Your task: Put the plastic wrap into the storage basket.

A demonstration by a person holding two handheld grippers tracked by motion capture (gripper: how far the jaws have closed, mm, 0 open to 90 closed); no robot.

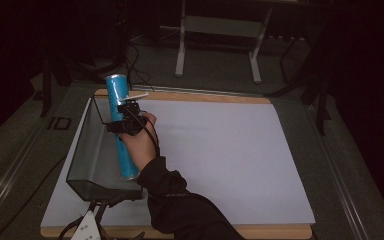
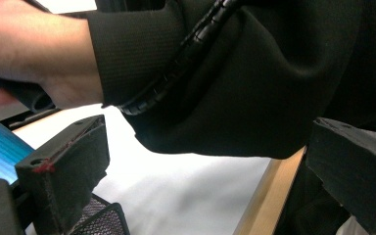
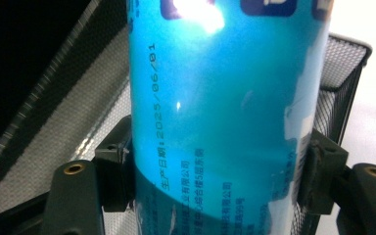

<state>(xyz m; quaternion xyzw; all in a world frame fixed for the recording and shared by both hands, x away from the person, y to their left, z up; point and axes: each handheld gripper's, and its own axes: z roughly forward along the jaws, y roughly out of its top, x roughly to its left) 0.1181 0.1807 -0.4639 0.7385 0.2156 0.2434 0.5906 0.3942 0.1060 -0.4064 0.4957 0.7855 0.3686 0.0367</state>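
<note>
At left of the high view my right gripper (image 1: 126,116) clamps the blue can (image 1: 121,125) over the mesh basket (image 1: 82,165). Next I lower it in, probably lengthwise. My left gripper (image 2: 200,171) stands wide, empty.

The high view is looking pretty dim: the room around the edges is sinking into near-black while the white table top (image 1: 220,150) is catching most of the light. In the right gripper view, glare is blowing out a patch at the top of the blue tube (image 3: 220,112) (printing stays readable, though). The left gripper view is going soft, with the near jaws blurring.
</note>
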